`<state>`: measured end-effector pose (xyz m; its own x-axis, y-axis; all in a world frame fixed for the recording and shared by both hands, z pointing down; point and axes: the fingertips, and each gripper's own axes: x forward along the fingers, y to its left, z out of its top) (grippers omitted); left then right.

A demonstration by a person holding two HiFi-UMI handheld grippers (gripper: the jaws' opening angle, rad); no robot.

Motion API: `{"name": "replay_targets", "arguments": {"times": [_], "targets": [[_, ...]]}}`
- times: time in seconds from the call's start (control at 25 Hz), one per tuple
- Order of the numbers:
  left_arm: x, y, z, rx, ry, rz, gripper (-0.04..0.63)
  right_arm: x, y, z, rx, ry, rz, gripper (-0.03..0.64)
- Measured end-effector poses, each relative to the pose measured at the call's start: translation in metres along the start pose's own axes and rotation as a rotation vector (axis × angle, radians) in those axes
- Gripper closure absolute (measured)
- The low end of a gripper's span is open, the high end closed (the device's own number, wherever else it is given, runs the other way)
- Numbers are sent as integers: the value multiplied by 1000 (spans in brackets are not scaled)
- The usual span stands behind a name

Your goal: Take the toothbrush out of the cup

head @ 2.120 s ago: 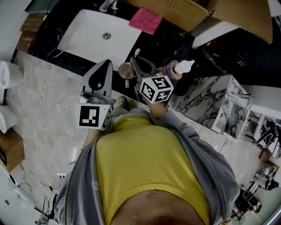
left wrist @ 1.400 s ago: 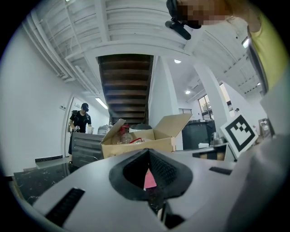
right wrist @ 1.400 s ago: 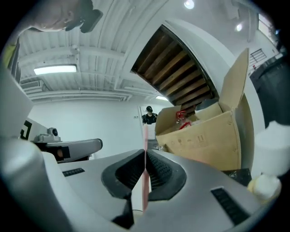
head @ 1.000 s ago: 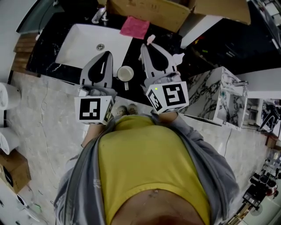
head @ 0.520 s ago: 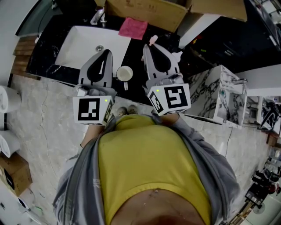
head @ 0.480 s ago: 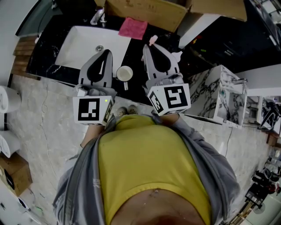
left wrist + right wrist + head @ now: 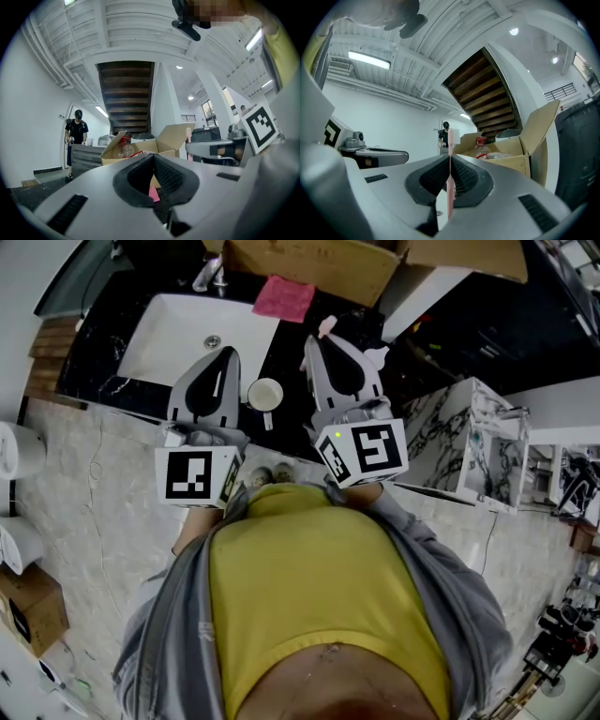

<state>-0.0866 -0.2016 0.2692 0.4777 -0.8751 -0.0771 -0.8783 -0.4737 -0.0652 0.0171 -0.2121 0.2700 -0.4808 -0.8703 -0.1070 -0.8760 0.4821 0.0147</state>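
Note:
My right gripper [image 7: 311, 339] is shut on a pink toothbrush [image 7: 324, 326] and holds it above the black counter, to the right of the cup and clear of it. In the right gripper view the toothbrush [image 7: 450, 187] stands upright, pinched between the closed jaws of the right gripper [image 7: 450, 157], bristle head on top. The white cup [image 7: 265, 395] stands on the counter between the two grippers and looks empty. My left gripper [image 7: 228, 352] hovers left of the cup over the sink's edge; the jaws of the left gripper [image 7: 152, 157] are shut on nothing.
A white sink [image 7: 169, 334] with a faucet [image 7: 208, 274] is set in the black counter [image 7: 89, 338]. A pink cloth [image 7: 286, 298] and an open cardboard box [image 7: 319, 266] lie behind. A pump bottle nozzle [image 7: 376, 354] shows right of the right gripper. A person [image 7: 76, 129] stands far off.
About two seconds ago the right gripper was at the cup with the toothbrush; it has since lifted the brush out and to the right. Over the last second nothing moves.

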Motion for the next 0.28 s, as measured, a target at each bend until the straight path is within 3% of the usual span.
{"name": "replay_targets", "arguments": {"times": [0.28], "targets": [[-1,-6,-2,1,4,5,595,-6,-4,-4,7,1,0,597]]}}
